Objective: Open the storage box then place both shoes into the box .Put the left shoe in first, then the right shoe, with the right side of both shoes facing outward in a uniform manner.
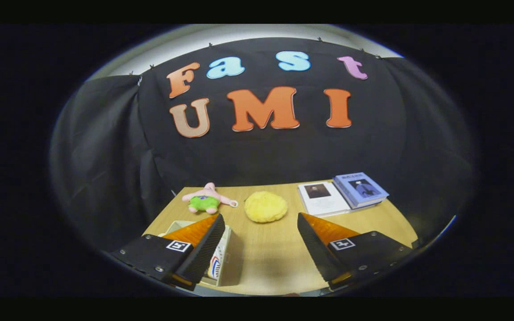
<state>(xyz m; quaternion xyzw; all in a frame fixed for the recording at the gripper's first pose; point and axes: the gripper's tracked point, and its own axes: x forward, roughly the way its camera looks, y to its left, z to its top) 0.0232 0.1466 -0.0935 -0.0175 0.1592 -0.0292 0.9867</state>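
My gripper [259,216] is open, its two fingers spread wide above the wooden table [266,258] with nothing between them. A pale storage box [221,263] sits on the table under and just right of the left finger [205,243], which hides most of it. Its near side carries a printed label. Part of the box's rim shows behind the left finger. I cannot tell whether its lid is on or off.
Beyond the fingers, along the table's far edge, lie a pink and green plush toy [207,199], a round yellow cushion-like object [266,207], and two books [341,194] side by side on the right. Black cloth walls close in the booth behind the table.
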